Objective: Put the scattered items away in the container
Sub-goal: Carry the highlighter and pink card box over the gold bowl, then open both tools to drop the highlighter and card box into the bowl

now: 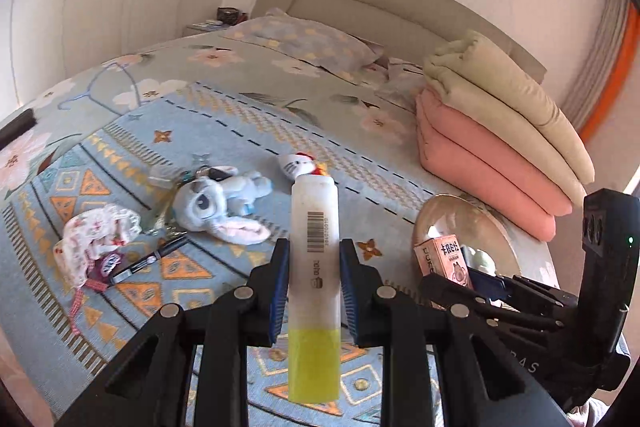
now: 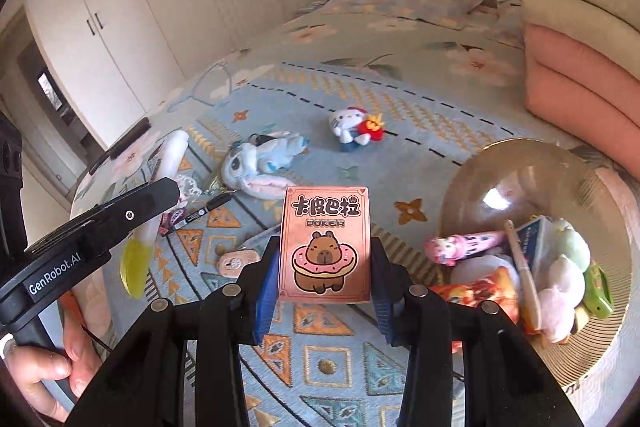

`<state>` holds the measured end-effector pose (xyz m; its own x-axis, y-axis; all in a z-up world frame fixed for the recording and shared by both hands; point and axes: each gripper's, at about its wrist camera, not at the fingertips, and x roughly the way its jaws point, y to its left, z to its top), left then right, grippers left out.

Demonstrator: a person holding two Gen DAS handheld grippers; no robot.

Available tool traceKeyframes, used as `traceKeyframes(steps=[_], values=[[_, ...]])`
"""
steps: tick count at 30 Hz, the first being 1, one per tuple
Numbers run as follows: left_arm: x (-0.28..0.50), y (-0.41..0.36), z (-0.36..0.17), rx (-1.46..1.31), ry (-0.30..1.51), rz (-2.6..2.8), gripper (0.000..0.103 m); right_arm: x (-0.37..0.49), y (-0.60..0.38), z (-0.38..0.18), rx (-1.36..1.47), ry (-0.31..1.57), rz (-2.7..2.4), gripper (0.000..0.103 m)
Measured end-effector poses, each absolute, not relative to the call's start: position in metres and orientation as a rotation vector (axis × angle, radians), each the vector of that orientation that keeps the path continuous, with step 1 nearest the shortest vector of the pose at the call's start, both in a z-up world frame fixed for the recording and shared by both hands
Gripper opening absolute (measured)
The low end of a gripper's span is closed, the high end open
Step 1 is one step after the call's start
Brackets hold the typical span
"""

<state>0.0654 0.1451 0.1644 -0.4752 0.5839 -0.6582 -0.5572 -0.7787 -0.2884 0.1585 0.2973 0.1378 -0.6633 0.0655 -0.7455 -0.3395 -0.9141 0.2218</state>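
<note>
Left gripper [image 1: 314,267]: fingers [image 1: 280,279] closed narrowly on a white-and-yellow highlighter [image 1: 315,267], pads pressing both sides of the barrel. Highlighter stands nearly upright at centre frame, yellow end lowest, barcode facing the camera, lifted clear of the bed.

Right gripper [image 2: 325,267]: fingers [image 2: 267,279] part-open and clamped on the side edges of a pink card box [image 2: 326,247] printed with a capybara in a doughnut. Box upright at centre frame, held above the patterned blanket [image 2: 328,347].

Outward, right wrist view: the round tan basket [image 2: 612,327] sits at right of frame on the bed, just beside the stacked pink and cream folded quilts [image 2: 580,67]. In it lie a pink toy, an orange packet, a wooden stick, pale plush pieces and a green clip. The basket is near the card box but not under it.

Scattered on the blanket: blue plush [image 2: 260,163] at mid-left, white cat plush [image 2: 352,127] above centre, black marker [image 2: 200,213], small beige device [image 2: 236,261] at the left finger. In the left wrist view, a floral cloth pouch [image 1: 96,239] lies at lower left.

A hand [image 2: 44,367] grips the left gripper's handle at lower left of the right wrist view.
</note>
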Motion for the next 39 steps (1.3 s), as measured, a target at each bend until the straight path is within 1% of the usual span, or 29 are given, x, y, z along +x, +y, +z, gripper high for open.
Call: traceKeyframes(steps=[5, 9, 14, 17, 22, 31, 32, 35, 36, 38, 39], values=[[0.084, 0.219, 0.174, -0.970, 0.050, 2.113, 0.021, 0.194, 0.347, 0.152, -1.022, 0.502, 2.511, 0.041], [0.101, 0.276, 0.173, -0.939, 0.133, 2.027, 0.021, 0.216, 0.385, 0.149, -0.984, 0.521, 2.407, 0.041], [0.115, 0.315, 0.155, -0.982, 0.123, 1.937, 0.021, 0.238, 0.419, 0.131, -0.998, 0.583, 2.289, 0.041], [0.121, 0.325, 0.142, -1.025, 0.128, 1.911, 0.021, 0.246, 0.431, 0.119, -1.022, 0.629, 2.249, 0.041], [0.124, 0.327, 0.128, -1.060, 0.144, 1.897, 0.021, 0.250, 0.434, 0.111, -1.034, 0.650, 2.220, 0.041], [0.117, 0.308, 0.123, -1.089, 0.116, 1.921, 0.021, 0.239, 0.433, 0.096, -1.108, 0.628, 2.181, 0.041], [0.115, 0.305, 0.122, -1.097, 0.117, 1.931, 0.021, 0.238, 0.434, 0.094, -1.118, 0.639, 2.167, 0.042], [0.108, 0.291, 0.119, -1.135, 0.093, 1.960, 0.021, 0.235, 0.438, 0.093, -1.145, 0.680, 2.124, 0.059], [0.104, 0.285, 0.119, -1.159, 0.074, 1.968, 0.025, 0.234, 0.438, 0.097, -1.135, 0.691, 2.125, 0.062], [0.097, 0.269, 0.119, -1.187, 0.029, 1.990, 0.031, 0.233, 0.435, 0.108, -1.089, 0.700, 2.145, 0.062], [0.093, 0.260, 0.120, -1.190, 0.013, 2.011, 0.032, 0.233, 0.432, 0.116, -1.056, 0.709, 2.166, 0.065]])
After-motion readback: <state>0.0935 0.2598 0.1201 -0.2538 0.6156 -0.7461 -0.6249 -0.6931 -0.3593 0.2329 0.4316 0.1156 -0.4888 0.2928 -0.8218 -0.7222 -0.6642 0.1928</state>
